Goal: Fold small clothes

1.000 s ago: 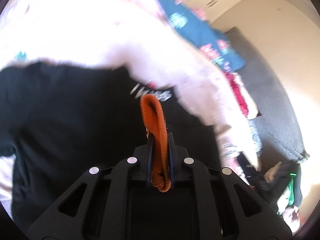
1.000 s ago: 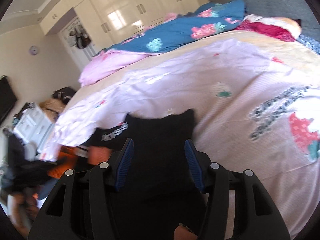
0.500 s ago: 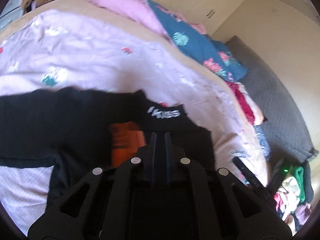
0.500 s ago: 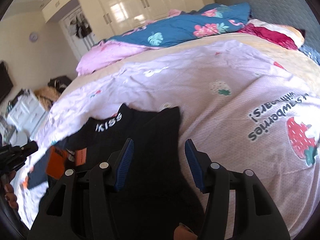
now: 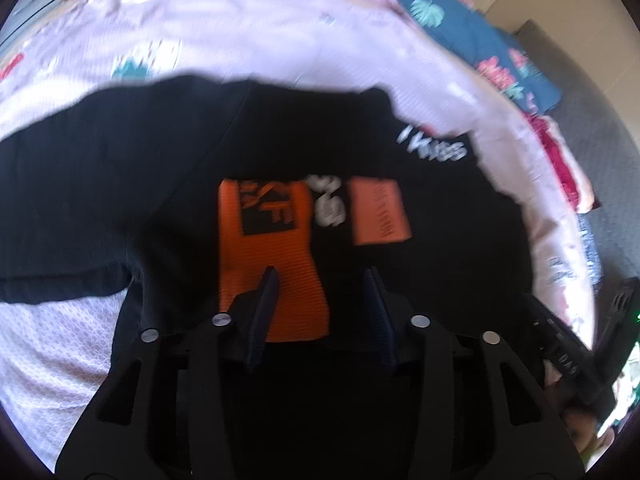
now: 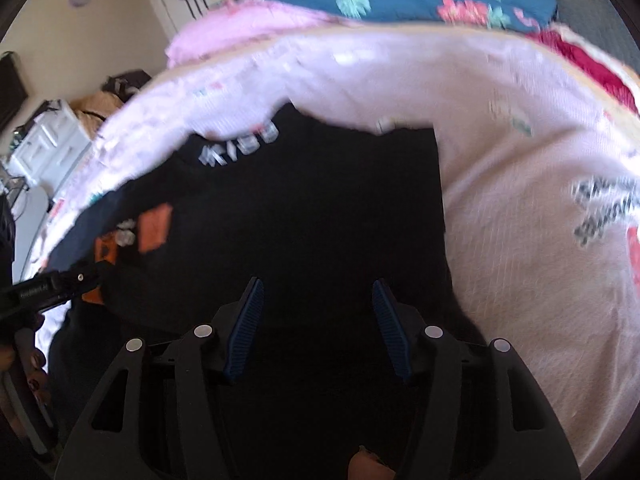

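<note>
A black garment [image 5: 120, 168] with white lettering [image 5: 434, 146] and orange patches lies spread on the pink bedspread [image 5: 240, 32]. An orange ribbed cuff [image 5: 276, 264] lies flat on it. My left gripper [image 5: 320, 280] is open and empty just above the cuff. In the right wrist view the same black garment [image 6: 320, 208] fills the middle. My right gripper [image 6: 316, 292] is open and empty over its dark lower part. The left gripper's tip [image 6: 52, 286] shows at the left edge there.
A blue floral duvet [image 6: 420, 0] and pink bedding [image 6: 248, 28] lie at the far side of the bed. A red cloth [image 5: 560, 168] sits at the bed's right edge. A white cabinet [image 6: 48, 148] and clutter stand on the floor beyond.
My left gripper let go of the orange cuff, which now lies flat on the garment, and its jaws opened. Both grippers came lower over the garment.
</note>
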`<state>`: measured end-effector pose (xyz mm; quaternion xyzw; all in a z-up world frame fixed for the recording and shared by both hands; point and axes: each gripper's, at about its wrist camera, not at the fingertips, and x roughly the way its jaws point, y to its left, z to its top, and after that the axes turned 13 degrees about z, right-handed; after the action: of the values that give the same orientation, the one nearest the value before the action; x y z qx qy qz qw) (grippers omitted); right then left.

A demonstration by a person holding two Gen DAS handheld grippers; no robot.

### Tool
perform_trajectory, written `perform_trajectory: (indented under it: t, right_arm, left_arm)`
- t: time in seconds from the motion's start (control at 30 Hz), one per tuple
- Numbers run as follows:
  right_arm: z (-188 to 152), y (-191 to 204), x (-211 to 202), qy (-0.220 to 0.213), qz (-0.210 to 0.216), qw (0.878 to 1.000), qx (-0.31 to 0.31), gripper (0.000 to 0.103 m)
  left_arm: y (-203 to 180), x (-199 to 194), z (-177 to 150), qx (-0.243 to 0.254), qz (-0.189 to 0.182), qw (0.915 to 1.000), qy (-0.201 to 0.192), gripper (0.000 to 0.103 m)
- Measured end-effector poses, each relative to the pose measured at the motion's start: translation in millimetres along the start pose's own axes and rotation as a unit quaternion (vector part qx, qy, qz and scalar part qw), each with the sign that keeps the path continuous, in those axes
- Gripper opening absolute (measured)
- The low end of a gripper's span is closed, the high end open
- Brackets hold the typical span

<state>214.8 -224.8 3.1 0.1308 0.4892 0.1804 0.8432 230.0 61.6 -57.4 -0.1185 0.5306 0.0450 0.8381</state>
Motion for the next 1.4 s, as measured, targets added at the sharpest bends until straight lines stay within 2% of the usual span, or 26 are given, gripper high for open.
perform_trajectory:
  t: [0.13, 0.2, 0.3, 0.4, 0.47, 0.5, 0.53, 0.63, 0.7, 0.9, 1.03, 1.23, 1.4]
  right_arm:
    - [-4, -3, 3, 0.004, 0.000, 1.000, 0.003, 0.056]
    - [-5, 0, -3, -0.005, 0.008, 1.000, 0.003, 0.062]
    - [-4, 8, -16, -0.024, 0.011, 1.000, -0.007, 0.069]
    - [-3, 19, -29, -0.045, 0.012, 0.999, -0.020, 0.082]
    - [-4, 27, -37, -0.054, 0.014, 0.998, -0.030, 0.096]
    - [-5, 32, -42, -0.060, 0.014, 0.997, -0.036, 0.097]
    - [-7, 37, -46, -0.064, 0.012, 0.997, -0.042, 0.098]
    - [-11, 49, -54, -0.069, 0.004, 0.996, -0.061, 0.099]
    - [-13, 56, -59, -0.073, 0.001, 0.995, -0.070, 0.099]
    - [-17, 73, -71, -0.085, 0.001, 0.993, -0.080, 0.099]
    - [-20, 87, -75, -0.088, 0.004, 0.992, -0.090, 0.099]
    - [-22, 114, -75, -0.086, 0.013, 0.990, -0.114, 0.099]
    - [-24, 140, -71, -0.083, 0.023, 0.987, -0.132, 0.099]
  left_arm:
    - [2, 1, -2, 0.004, -0.001, 1.0000, -0.006, 0.039]
    - [0, -5, -1, 0.006, -0.005, 0.9999, -0.009, 0.052]
    - [-2, -20, -2, 0.018, 0.006, 0.9995, -0.026, 0.055]
    - [0, -30, -2, 0.021, 0.010, 0.9991, -0.034, 0.055]
    - [0, -36, -3, 0.023, 0.017, 0.9987, -0.042, 0.058]
    - [1, -40, -5, 0.025, 0.021, 0.9984, -0.046, 0.070]
    - [1, -42, -6, 0.026, 0.024, 0.9982, -0.049, 0.075]
    - [3, -53, -11, 0.030, 0.034, 0.9970, -0.063, 0.078]
    - [5, -59, -15, 0.029, 0.039, 0.9965, -0.068, 0.093]
    - [12, -71, -24, 0.026, 0.063, 0.9949, -0.075, 0.094]
    - [22, -78, -29, 0.014, 0.059, 0.9952, -0.077, 0.094]
    - [47, -89, -33, -0.015, 0.066, 0.9941, -0.084, 0.094]
    - [76, -95, -34, -0.043, 0.089, 0.9906, -0.094, 0.094]
